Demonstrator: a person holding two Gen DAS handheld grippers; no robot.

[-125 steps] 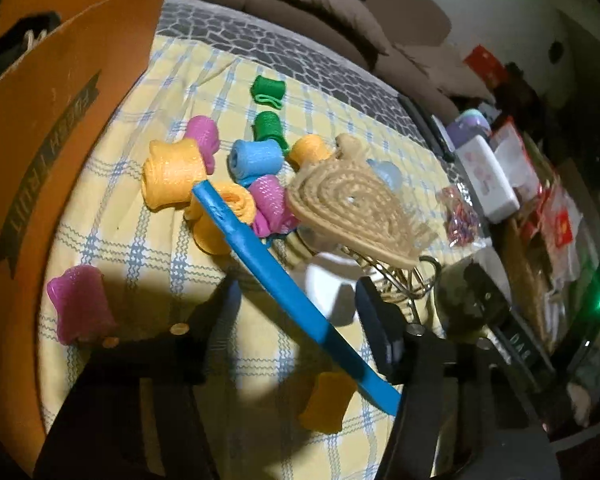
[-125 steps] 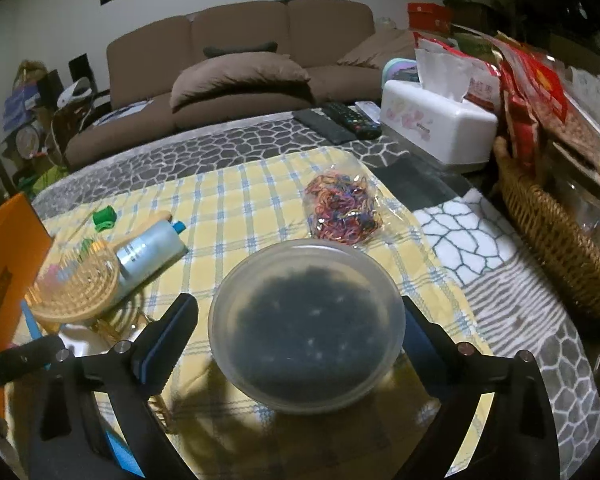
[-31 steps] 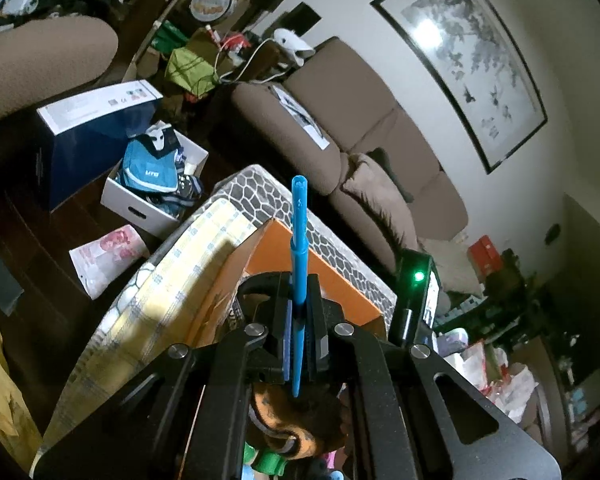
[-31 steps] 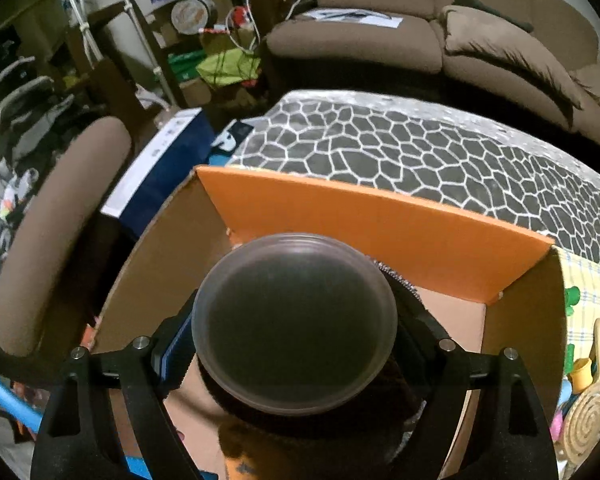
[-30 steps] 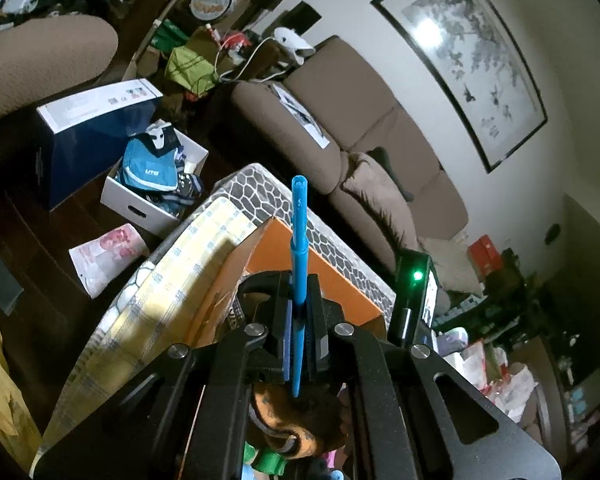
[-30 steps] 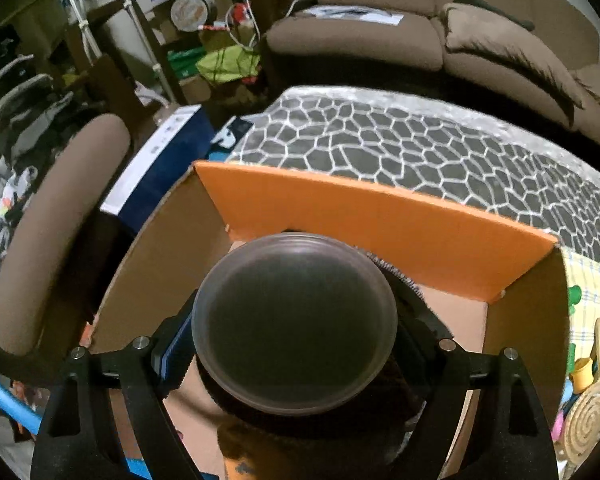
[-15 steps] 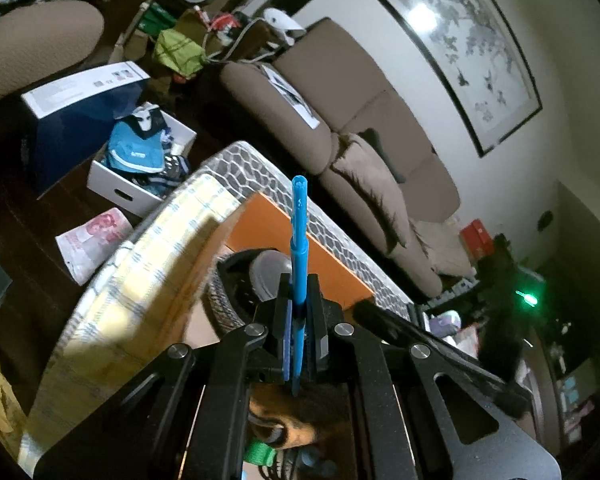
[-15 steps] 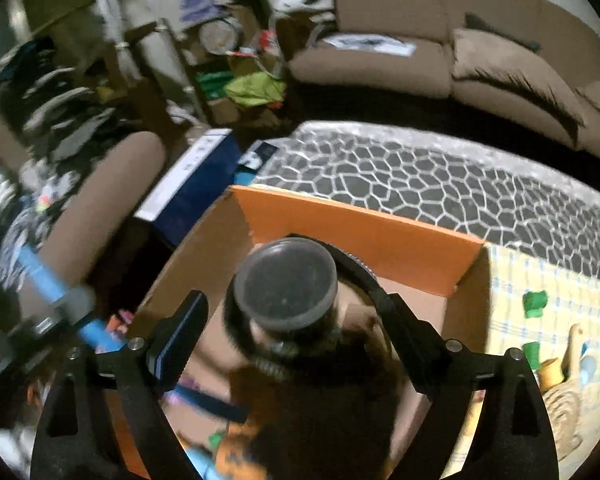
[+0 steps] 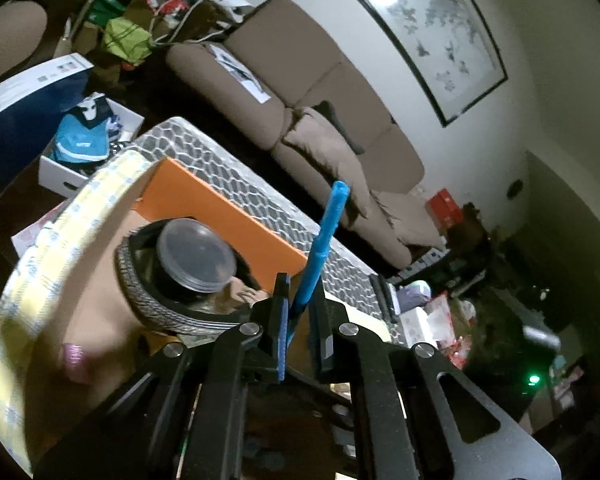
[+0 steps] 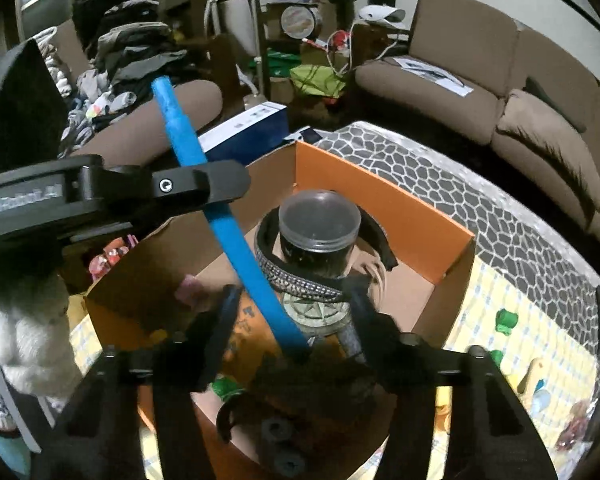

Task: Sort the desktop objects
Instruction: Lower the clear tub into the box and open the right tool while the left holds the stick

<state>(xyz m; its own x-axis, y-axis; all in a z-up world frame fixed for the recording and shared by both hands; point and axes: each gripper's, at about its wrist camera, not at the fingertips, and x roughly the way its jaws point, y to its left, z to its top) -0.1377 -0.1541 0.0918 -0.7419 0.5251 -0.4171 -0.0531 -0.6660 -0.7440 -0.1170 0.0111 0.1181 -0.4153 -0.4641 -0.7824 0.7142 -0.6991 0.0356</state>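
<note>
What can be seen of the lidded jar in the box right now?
The jar is a squat round container with a translucent grey screw lid and dark contents showing through its clear wall. It stands upright inside the orange cardboard box, lid on, ringed by a studded black band that lies around its base. No gripper touches it: the right gripper hangs above with nothing between its fingers.

Both wrist cameras look down from close above into the orange box (image 9: pixel 220 208) (image 10: pixel 380 204); both views share its jar (image 9: pixel 196 256) (image 10: pixel 320 232).
</note>
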